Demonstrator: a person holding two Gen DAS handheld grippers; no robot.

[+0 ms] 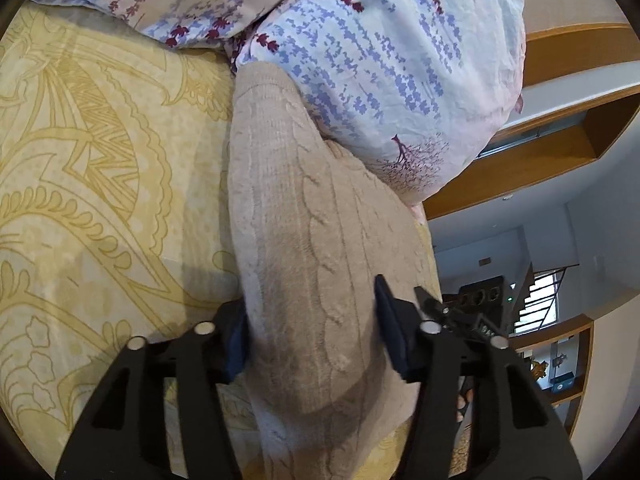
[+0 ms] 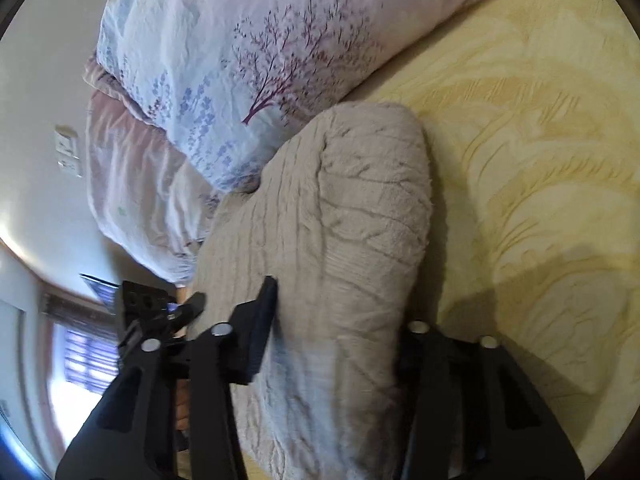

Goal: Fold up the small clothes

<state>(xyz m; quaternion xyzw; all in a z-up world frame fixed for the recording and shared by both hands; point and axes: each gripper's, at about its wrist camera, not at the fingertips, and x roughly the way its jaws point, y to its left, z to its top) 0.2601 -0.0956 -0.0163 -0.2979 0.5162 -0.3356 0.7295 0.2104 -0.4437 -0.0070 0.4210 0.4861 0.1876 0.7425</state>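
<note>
While my left gripper (image 1: 314, 336) and right gripper (image 2: 340, 332) pinch the beige cable-knit sweater (image 1: 304, 240), I should next fold it over

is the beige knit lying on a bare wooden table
No, the beige knit lies on a yellow patterned bedsheet, beside a floral duvet.

A yellow-patterned bed (image 1: 100, 168) carries a beige knit garment (image 1: 304, 240) and, seemingly, a floral duvet (image 1: 380, 60).
</note>
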